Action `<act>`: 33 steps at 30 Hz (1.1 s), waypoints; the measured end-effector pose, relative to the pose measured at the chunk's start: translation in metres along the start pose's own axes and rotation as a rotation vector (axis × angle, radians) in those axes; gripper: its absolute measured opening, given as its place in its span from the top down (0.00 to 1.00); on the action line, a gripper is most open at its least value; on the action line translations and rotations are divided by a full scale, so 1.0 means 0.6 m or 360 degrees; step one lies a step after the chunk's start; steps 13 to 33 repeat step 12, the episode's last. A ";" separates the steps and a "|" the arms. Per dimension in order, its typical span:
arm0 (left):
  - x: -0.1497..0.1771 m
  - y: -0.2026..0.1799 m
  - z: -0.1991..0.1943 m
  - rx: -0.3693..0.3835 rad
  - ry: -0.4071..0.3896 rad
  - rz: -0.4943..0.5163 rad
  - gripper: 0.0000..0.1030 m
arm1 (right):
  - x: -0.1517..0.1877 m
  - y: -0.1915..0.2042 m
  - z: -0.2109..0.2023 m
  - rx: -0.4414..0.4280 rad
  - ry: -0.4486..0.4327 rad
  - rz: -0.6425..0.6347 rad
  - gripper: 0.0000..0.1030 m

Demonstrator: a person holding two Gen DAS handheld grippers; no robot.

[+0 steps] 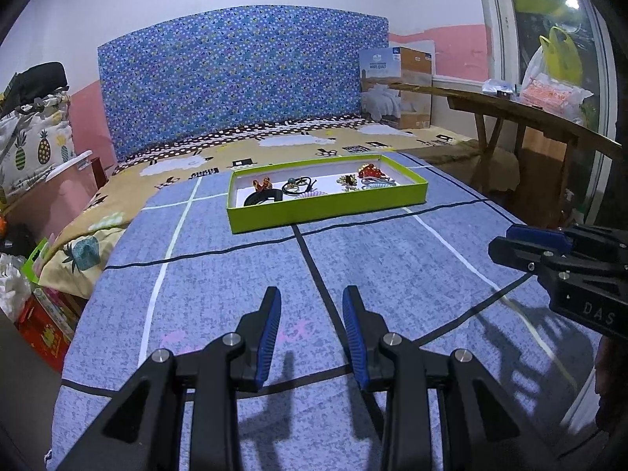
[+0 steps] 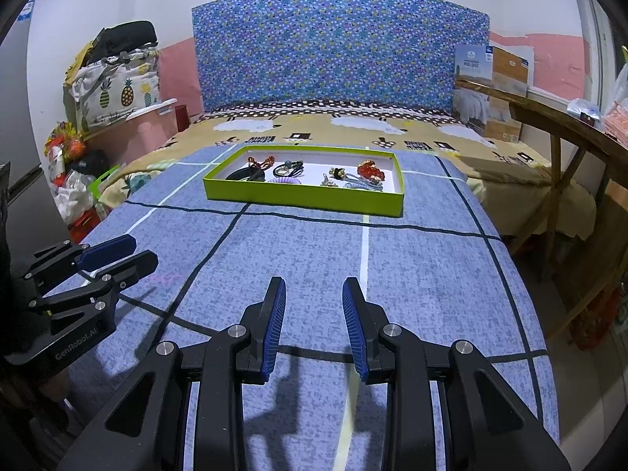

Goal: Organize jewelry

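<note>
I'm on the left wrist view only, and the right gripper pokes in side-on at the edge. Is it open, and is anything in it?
Observer: The right gripper is open. Between its blue-padded fingers there is only the blue patterned blanket.
Operator: What does it line up with?
Observer: A white stripe in the blanket passes beneath one of its fingers and runs straight to the near wall of the shallow lime-green cardboard tray.
Operator: And my left gripper, seen from outside?
Observer: The left gripper is by the blanket's left edge, well short of the tray.
</note>
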State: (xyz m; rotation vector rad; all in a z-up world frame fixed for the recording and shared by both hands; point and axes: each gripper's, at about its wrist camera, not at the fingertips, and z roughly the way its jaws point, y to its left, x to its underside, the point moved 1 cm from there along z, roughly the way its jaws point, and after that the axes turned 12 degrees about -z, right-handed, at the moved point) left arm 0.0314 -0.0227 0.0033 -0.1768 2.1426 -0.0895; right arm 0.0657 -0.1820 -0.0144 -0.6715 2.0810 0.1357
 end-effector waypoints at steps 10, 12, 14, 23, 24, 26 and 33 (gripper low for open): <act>0.002 0.000 0.000 0.0025 0.0013 -0.0005 0.67 | 0.001 0.001 0.000 0.0002 0.0003 0.0000 0.70; 0.003 0.000 0.000 0.0032 0.0017 -0.0008 0.67 | 0.002 0.001 0.000 0.0003 0.0003 -0.0002 0.70; 0.003 0.000 0.000 0.0032 0.0017 -0.0008 0.67 | 0.002 0.001 0.000 0.0003 0.0003 -0.0002 0.70; 0.003 0.000 0.000 0.0032 0.0017 -0.0008 0.67 | 0.002 0.001 0.000 0.0003 0.0003 -0.0002 0.70; 0.003 0.000 0.000 0.0032 0.0017 -0.0008 0.67 | 0.002 0.001 0.000 0.0003 0.0003 -0.0002 0.70; 0.003 0.000 0.000 0.0032 0.0017 -0.0008 0.67 | 0.002 0.001 0.000 0.0003 0.0003 -0.0002 0.70; 0.003 0.000 0.000 0.0032 0.0017 -0.0008 0.67 | 0.002 0.001 0.000 0.0003 0.0003 -0.0002 0.70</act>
